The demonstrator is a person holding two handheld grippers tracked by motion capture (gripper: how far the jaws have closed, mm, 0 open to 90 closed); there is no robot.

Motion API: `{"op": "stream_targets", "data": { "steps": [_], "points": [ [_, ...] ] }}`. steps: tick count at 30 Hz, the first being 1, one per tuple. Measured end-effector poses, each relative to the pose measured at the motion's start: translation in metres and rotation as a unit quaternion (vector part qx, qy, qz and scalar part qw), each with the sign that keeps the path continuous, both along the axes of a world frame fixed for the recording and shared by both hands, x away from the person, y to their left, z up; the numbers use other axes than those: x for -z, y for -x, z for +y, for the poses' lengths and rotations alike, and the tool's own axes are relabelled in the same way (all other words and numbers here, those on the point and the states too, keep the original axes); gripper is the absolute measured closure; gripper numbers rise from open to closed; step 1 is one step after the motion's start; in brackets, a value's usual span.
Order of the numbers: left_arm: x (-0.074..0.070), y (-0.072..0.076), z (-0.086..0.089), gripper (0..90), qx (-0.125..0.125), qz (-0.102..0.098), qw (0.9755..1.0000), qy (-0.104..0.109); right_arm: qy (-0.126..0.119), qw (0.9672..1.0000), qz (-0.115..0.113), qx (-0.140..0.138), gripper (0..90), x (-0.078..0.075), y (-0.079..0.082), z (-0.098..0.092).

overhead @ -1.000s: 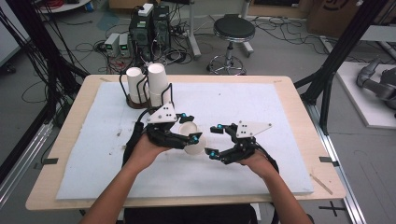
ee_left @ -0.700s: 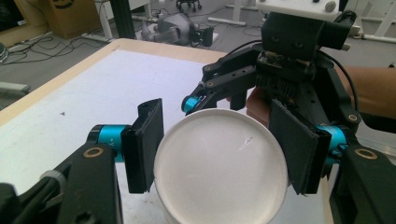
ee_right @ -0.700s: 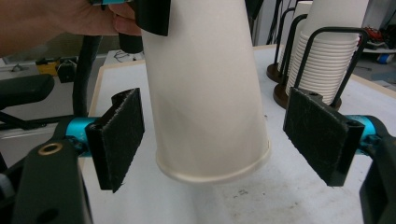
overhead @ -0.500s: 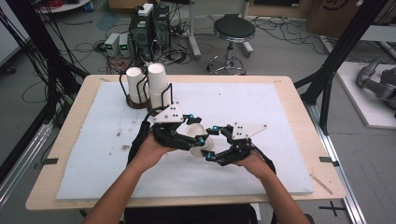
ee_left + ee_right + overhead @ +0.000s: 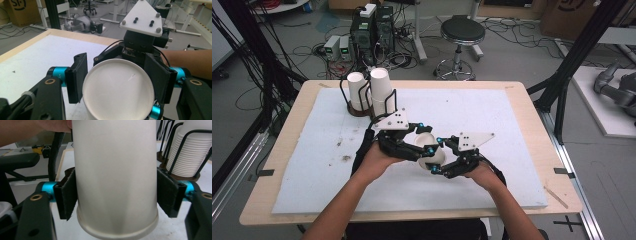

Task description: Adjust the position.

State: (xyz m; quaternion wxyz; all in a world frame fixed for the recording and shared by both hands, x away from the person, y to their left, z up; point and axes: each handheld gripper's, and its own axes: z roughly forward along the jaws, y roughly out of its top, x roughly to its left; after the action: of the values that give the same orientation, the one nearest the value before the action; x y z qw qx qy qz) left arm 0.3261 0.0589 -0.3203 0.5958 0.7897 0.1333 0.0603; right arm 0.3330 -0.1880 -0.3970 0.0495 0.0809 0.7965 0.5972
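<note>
Right gripper view showed the right gripper [image 5: 116, 195] closing about a light, crushable paper cup [image 5: 116, 170] — mid-wall, pads barely touching; the left gripper [image 5: 117, 82] clamped its base end.

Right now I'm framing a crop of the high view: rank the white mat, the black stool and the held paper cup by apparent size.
1. White mat, by far largest.
2. Black stool, though farther from the camera.
3. Held paper cup, partly hidden by both grippers.
</note>
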Motion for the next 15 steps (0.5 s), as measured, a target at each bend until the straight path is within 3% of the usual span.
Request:
{"op": "stream_targets", "data": {
  "steps": [4, 6, 7, 10, 15],
  "points": [
    [0.0017, -0.0002, -0.0013, 36.8, -0.001, -0.007, 1.0000, -0.004, 0.007, 1.0000, -0.005, 0.001, 31.4, -0.0008, -0.0005, -0.0013],
    [0.0018, 0.0021, -0.0022, 34.1, -0.010, -0.034, 0.9992, -0.019, 0.014, 0.9999, -0.006, 0.003, 31.8, -0.0008, -0.0009, -0.0014],
    [0.0011, 0.0025, -0.0023, 28.9, -0.010, -0.036, 0.9991, -0.020, 0.020, 0.9998, -0.006, 0.004, 31.9, -0.0011, -0.0010, -0.0014],
    [-0.0001, 0.0011, -0.0024, 24.4, -0.001, -0.035, 0.9983, -0.047, 0.037, 0.9993, -0.007, 0.006, 32.1, -0.0028, -0.0022, -0.0021],
    [0.0051, -0.0035, -0.0053, 27.3, 0.021, -0.018, 0.9969, -0.074, 0.058, 0.9982, -0.009, -0.009, 32.0, -0.0047, -0.0042, -0.0004]
  ]
}}
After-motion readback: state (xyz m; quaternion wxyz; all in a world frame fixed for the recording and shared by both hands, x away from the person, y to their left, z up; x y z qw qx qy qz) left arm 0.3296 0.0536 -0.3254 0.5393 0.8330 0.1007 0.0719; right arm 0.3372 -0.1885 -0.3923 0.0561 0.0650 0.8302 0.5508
